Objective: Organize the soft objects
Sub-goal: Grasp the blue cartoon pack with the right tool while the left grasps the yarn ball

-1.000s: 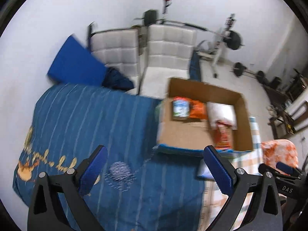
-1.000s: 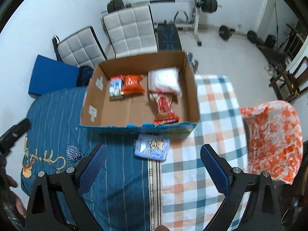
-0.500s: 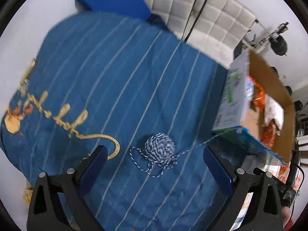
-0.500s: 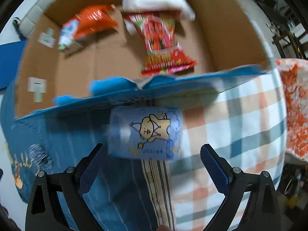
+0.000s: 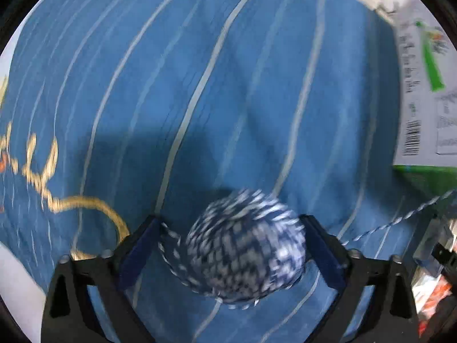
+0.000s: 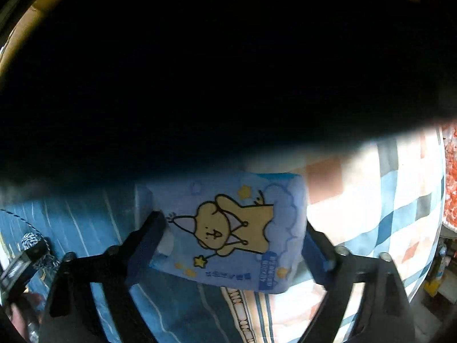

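Note:
A blue-and-white ball of twine [image 5: 245,245] lies on the blue striped bedspread [image 5: 200,85]. My left gripper [image 5: 231,245] is open around it, its right finger touching the ball, a gap at the left finger. A loose strand [image 5: 400,220] trails right. A light blue tissue pack with a cartoon bear [image 6: 228,231] lies where the bedspread meets the checked cloth [image 6: 371,200]. My right gripper [image 6: 232,237] is open with a finger at each side of the pack. The twine ball also shows in the right wrist view [image 6: 30,240].
The cardboard box's printed side [image 5: 422,100] stands at the right of the left wrist view. In the right wrist view the box's wall [image 6: 200,71] fills the upper half as a dark mass just beyond the pack. An orange patterned cloth [image 6: 450,185] lies at the far right.
Both grippers have dropped down close. The left one now straddles the twine ball, and the right one straddles the tissue pack under the box's front wall.

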The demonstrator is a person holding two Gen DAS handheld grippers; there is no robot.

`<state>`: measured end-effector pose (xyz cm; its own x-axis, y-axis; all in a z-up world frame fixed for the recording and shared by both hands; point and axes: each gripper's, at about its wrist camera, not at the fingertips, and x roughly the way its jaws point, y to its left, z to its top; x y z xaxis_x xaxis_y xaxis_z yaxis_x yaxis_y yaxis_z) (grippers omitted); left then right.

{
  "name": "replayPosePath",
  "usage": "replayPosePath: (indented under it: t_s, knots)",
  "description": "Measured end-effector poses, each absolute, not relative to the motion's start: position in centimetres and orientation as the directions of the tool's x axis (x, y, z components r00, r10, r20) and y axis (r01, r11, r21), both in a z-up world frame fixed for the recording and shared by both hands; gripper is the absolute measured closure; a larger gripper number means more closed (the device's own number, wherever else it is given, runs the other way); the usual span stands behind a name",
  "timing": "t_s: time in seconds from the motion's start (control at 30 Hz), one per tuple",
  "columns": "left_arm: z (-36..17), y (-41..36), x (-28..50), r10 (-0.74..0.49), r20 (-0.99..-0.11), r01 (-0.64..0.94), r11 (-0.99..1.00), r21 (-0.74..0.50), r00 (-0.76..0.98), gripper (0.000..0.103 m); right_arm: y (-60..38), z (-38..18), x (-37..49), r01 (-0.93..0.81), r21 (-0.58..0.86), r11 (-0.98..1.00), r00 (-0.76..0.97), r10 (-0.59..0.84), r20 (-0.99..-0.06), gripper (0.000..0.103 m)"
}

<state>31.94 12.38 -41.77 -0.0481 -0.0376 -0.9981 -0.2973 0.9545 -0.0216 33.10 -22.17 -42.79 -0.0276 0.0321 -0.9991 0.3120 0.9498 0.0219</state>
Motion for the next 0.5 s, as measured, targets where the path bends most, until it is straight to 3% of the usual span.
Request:
replayPosePath:
  t_s: [0.03,0.07,0.2,0.5]
  knots:
    - [-41.5,12.1,32.0,-0.016,-1.000,-0.275,0.961,-0.011,-0.017,0.037,-22.0,-42.8,33.1,0.305,0.018,0.952,-0.033,0.030,-0.999,0.019]
    - [-41.1,11.9,32.0,-0.010,-1.000,-0.258,0.966,-0.012,0.011,0.050,-21.8,-42.8,33.1,0.299,0.013,0.954,-0.041,0.027,-0.999,0.023]
    - [-39.3,11.4,31.3,-0.028,-0.998,-0.228,0.973,-0.040,0.058,0.050,-21.6,-42.5,32.6,0.264,-0.005,0.965,-0.056,0.010,-0.998,0.042]
    - [-39.6,10.3,23.0,-0.036,-0.999,-0.148,0.988,-0.032,-0.019,0.050,-21.0,-42.7,28.5,0.190,0.021,0.981,-0.113,0.043,-0.993,0.051]
